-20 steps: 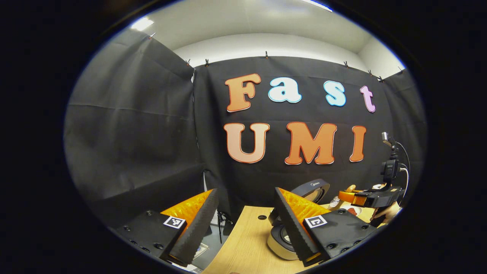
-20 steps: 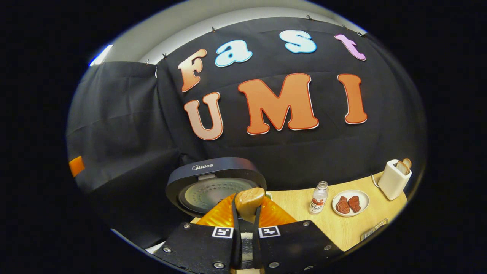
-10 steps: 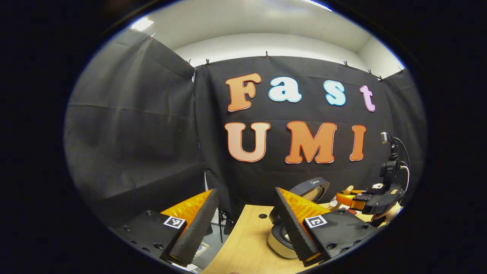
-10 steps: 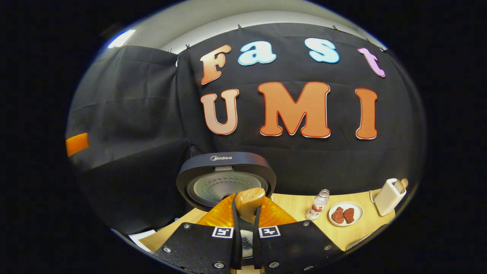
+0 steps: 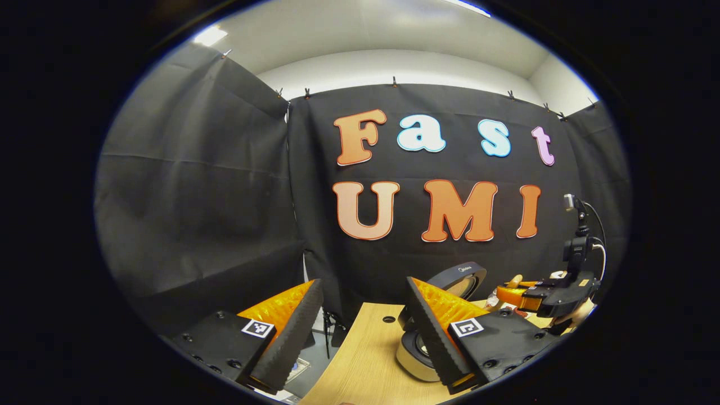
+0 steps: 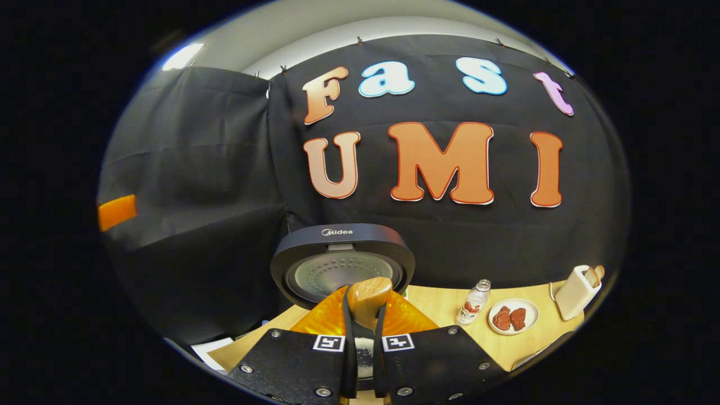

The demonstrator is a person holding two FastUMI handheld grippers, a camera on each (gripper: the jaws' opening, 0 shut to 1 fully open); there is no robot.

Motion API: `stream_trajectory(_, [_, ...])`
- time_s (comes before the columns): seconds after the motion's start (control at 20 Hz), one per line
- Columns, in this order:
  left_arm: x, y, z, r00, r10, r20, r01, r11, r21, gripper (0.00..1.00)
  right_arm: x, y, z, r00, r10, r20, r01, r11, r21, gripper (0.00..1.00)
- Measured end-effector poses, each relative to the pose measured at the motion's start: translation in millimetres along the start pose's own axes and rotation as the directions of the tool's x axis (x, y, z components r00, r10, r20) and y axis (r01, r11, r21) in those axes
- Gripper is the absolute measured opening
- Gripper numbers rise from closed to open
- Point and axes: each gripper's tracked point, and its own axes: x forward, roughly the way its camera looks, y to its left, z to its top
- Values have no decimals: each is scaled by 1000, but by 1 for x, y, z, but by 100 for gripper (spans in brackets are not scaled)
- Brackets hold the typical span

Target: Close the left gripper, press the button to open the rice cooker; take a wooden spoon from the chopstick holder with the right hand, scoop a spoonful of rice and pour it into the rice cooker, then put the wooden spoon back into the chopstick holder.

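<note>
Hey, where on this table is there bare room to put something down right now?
Bare wood lies on the table at its left end, beside the open rice cooker. Another bare stretch runs along the near edge in front of the bottle and the plate. It is crowded along the back right: bottle, plate and toaster stand in a row.

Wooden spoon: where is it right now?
In the right gripper view the wooden spoon sits clamped between the right gripper fingers, bottom centre, in front of the rice cooker's raised lid.
</note>
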Motion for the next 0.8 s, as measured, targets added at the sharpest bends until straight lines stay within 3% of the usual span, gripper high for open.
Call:
stream_trajectory(0.45, [-2, -11, 5, 1000, 0, 11, 0, 1000, -26, 95, -20, -50, 21, 999, -31, 16, 26, 974, 224, 10])
stream_trajectory(0.8, [5, -24, 8, 1000, -2, 10, 2, 999, -40, 95, -45, -109, 34, 994, -98, 40, 81, 949, 305, 10])
